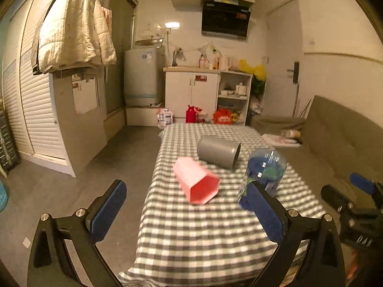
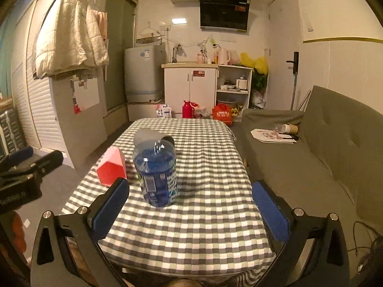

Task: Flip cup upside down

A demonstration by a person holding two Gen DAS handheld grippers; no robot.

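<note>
Pink plastic marks the nearest of three cups on the checked tablecloth [image 1: 191,239]: the pink cup [image 1: 196,181] lies on its side, its faceted mouth turned toward the left wrist camera. Taking that pink cup as the landmark, the grey cup [image 1: 218,151] lies just beyond it, also on its side, with its dark mouth pointing off to the right; the two sit close, and I cannot tell whether they touch. To the right of the pink cup stands a clear cup with a blue tint [image 2: 156,172], which appears to be upright with its base on the cloth, though its rim is too blurred to be sure. From the right wrist view the grey cup is mostly hidden behind this blue one. The left gripper [image 1: 189,211] hovers on the near side of the pink cup, its blue-padded fingers spread wide with nothing between them. The right gripper [image 2: 190,206] hangs further right of the pink cup, in front of the blue-tinted cup, its jaws likewise wide apart and empty. Beyond the table's right edge runs a grey-green sofa [image 2: 323,157].
</note>
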